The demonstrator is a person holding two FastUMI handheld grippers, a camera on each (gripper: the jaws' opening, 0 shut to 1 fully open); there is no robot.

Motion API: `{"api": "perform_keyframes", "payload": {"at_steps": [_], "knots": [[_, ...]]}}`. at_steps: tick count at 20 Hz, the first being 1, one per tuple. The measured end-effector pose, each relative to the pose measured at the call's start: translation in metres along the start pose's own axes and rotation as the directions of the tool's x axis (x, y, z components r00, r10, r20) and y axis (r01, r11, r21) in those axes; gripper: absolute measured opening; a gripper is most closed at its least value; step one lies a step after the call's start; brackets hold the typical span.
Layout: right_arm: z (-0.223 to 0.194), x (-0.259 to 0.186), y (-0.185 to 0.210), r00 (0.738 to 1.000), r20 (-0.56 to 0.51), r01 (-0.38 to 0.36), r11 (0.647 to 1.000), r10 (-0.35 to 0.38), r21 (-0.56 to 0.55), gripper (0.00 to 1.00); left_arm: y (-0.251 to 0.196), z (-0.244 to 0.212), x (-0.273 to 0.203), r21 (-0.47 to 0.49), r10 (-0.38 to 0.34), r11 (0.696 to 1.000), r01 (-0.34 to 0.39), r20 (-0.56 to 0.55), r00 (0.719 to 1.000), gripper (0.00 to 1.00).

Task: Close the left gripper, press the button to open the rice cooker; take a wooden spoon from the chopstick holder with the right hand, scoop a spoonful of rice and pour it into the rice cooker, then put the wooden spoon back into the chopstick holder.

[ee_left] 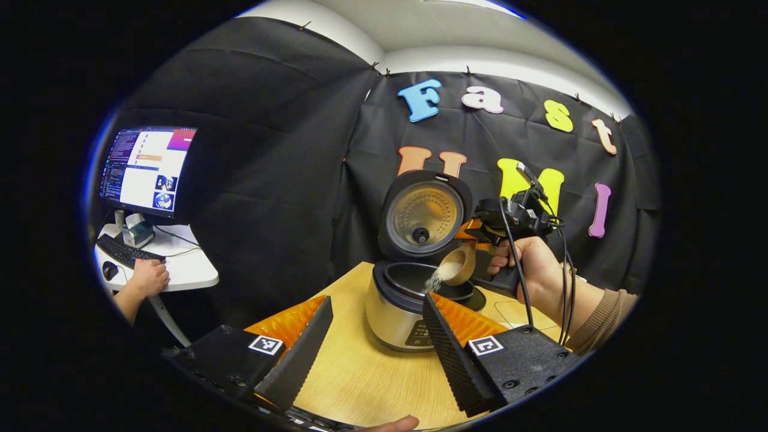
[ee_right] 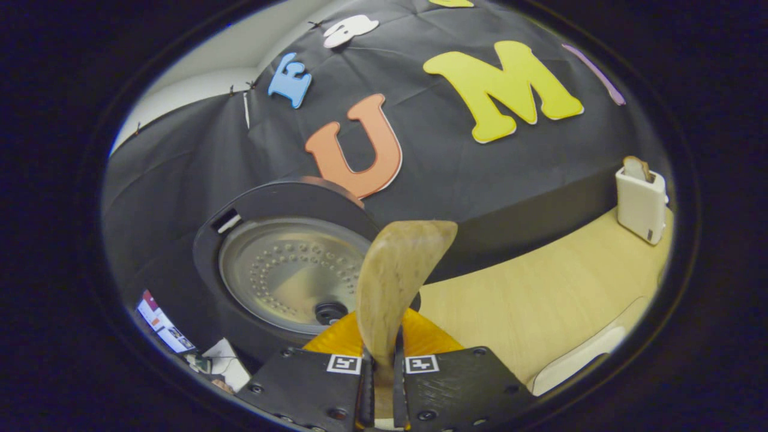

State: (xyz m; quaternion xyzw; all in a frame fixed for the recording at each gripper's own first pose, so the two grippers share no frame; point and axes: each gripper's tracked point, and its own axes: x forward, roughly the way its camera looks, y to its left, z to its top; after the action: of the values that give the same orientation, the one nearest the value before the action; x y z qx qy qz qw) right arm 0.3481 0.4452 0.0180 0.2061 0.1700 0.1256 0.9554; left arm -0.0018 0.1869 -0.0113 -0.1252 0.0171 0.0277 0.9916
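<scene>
Clenched on the wooden spoon (ee_right: 396, 282), the right gripper (ee_right: 382, 366) tips rice (ee_left: 437, 278) into the open rice cooker (ee_left: 408, 300); left gripper (ee_left: 375, 342), released, waits over the table (ee_left: 372, 384) edge, clear of the pour.

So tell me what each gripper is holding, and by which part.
The right gripper is shut on the wooden spoon, clamped on its handle just below the bowl. The left gripper is open, holding nothing.

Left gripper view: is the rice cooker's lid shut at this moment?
No. The rice cooker has its lid standing upright, and rice falls from the wooden spoon into it.
</scene>
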Motion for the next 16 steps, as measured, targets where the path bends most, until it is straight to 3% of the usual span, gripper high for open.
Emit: {"api": "perform_keyframes", "payload": {"at_steps": [4,9,13,16], "knots": [[0.013,0.000,-0.004,0.995,0.081,0.060,0.991,-0.050,-0.119,0.12,0.001,-0.001,0.002,0.017,0.016,1.000,-0.016,-0.007,1.000,0.96],[0.018,-0.001,0.000,0.984,0.150,0.140,0.931,-0.094,-0.337,0.14,-0.009,-0.004,0.002,0.035,0.000,0.999,0.001,-0.015,1.000,0.96],[0.014,0.002,0.005,0.978,0.166,0.184,0.899,-0.126,-0.398,0.12,-0.017,-0.005,0.002,0.031,-0.039,0.999,0.040,-0.013,0.999,0.96],[0.006,0.003,0.012,0.977,0.167,0.193,0.868,-0.129,-0.458,0.12,-0.001,-0.011,0.005,0.007,-0.013,1.000,0.013,-0.026,1.000,0.96]]}}
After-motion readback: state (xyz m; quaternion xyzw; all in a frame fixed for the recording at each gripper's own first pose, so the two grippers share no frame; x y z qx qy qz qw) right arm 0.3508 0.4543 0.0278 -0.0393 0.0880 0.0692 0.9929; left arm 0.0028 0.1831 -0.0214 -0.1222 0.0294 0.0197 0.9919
